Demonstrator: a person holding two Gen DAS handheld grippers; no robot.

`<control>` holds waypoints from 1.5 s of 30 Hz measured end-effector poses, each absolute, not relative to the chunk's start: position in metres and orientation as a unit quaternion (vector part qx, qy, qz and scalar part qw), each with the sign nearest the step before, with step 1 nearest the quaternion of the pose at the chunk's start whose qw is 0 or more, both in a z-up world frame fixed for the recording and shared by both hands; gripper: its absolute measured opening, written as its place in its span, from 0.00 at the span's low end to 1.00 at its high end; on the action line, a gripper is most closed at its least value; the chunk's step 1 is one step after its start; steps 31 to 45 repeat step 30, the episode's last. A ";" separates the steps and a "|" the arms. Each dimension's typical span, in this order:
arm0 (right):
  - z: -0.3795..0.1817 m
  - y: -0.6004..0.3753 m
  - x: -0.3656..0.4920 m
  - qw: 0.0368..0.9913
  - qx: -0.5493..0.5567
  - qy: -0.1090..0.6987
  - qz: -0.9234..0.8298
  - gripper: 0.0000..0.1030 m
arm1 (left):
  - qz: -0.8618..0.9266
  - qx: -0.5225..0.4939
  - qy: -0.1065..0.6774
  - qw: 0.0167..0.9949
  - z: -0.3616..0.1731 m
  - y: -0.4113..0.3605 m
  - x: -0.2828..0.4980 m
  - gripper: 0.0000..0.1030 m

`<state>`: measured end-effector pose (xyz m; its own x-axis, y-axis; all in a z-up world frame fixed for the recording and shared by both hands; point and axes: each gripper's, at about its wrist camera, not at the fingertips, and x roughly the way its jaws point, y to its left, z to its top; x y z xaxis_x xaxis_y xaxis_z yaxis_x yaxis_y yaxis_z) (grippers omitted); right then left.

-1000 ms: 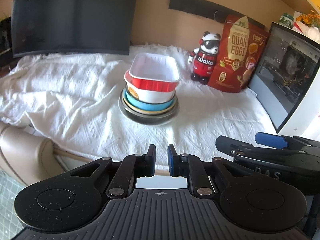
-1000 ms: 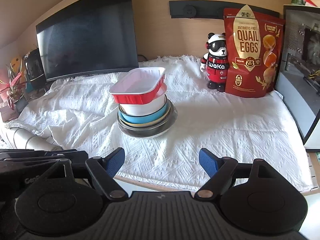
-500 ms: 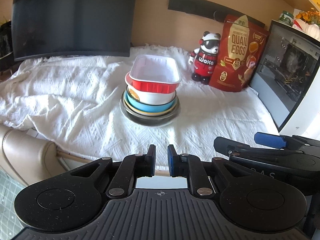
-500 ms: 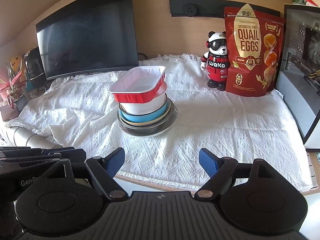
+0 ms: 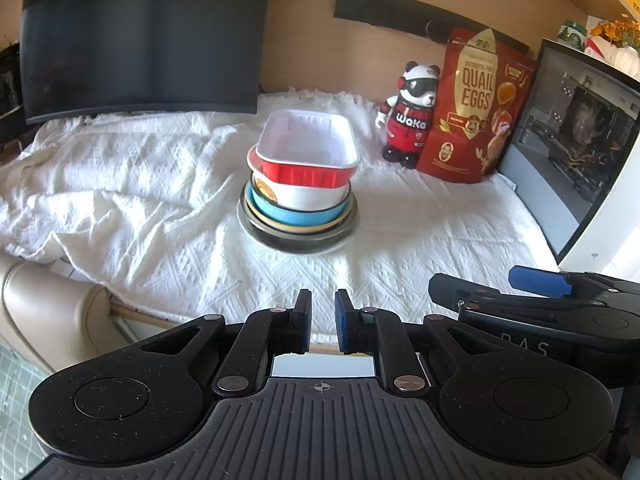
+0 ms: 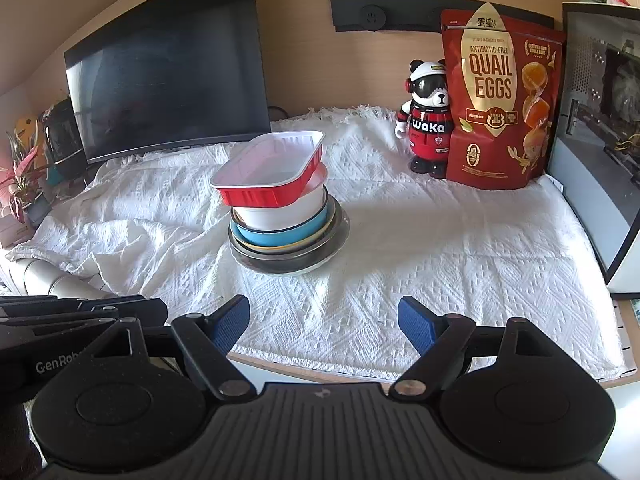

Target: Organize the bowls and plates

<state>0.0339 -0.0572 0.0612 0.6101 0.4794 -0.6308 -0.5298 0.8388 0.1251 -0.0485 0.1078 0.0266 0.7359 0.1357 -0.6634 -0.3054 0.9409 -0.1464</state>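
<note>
— White cloth (image 6: 420, 248) covers the desk ahead of you. Why nest everything?
— One stack (image 5: 298, 216) stays compact: red tray (image 5: 306, 152) topmost, dead ahead of your left gripper (image 5: 322, 320), pinched together, empty. Your right gripper (image 6: 324, 320) gapes, holding nothing, stack ahead-left.

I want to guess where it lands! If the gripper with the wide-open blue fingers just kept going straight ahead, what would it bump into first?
Probably the white tablecloth, short of the stack of bowls. The right gripper points downward, though depth is hard to judge.
</note>
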 end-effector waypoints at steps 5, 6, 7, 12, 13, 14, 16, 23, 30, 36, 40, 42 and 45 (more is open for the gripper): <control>0.060 -0.055 0.033 0.897 -0.038 0.341 0.280 0.80 | 0.118 -0.123 0.343 0.923 0.027 0.108 -0.049 0.15; 0.060 -0.055 0.032 0.897 -0.039 0.341 0.280 0.80 | 0.118 -0.124 0.343 0.923 0.027 0.108 -0.049 0.15; 0.060 -0.055 0.032 0.897 -0.039 0.340 0.279 0.80 | 0.118 -0.124 0.344 0.923 0.027 0.108 -0.048 0.15; 0.060 -0.053 0.030 0.898 -0.040 0.340 0.277 0.80 | 0.115 -0.125 0.342 0.924 0.027 0.109 -0.049 0.15; 0.060 -0.053 0.030 0.898 -0.040 0.340 0.277 0.80 | 0.115 -0.124 0.342 0.924 0.026 0.109 -0.049 0.15; 0.060 -0.053 0.030 0.898 -0.040 0.340 0.277 0.80 | 0.115 -0.124 0.342 0.924 0.026 0.108 -0.049 0.15; 0.061 -0.053 0.030 0.898 -0.040 0.340 0.277 0.80 | 0.115 -0.124 0.343 0.924 0.027 0.108 -0.049 0.15; 0.062 -0.048 0.029 0.896 -0.045 0.340 0.281 0.80 | 0.115 -0.117 0.339 0.926 0.025 0.111 -0.050 0.15; 0.058 -0.030 0.036 0.892 -0.049 0.345 0.287 0.80 | 0.120 -0.127 0.339 0.925 0.020 0.132 -0.047 0.15; 0.058 -0.030 0.036 0.892 -0.049 0.345 0.287 0.80 | 0.120 -0.127 0.339 0.925 0.020 0.132 -0.047 0.15; 0.058 -0.030 0.036 0.892 -0.049 0.345 0.287 0.80 | 0.120 -0.127 0.339 0.925 0.020 0.132 -0.047 0.15; 0.058 -0.030 0.036 0.892 -0.049 0.345 0.287 0.80 | 0.120 -0.127 0.339 0.925 0.020 0.132 -0.047 0.15; 0.058 -0.030 0.036 0.892 -0.049 0.345 0.287 0.80 | 0.120 -0.127 0.339 0.925 0.020 0.132 -0.047 0.15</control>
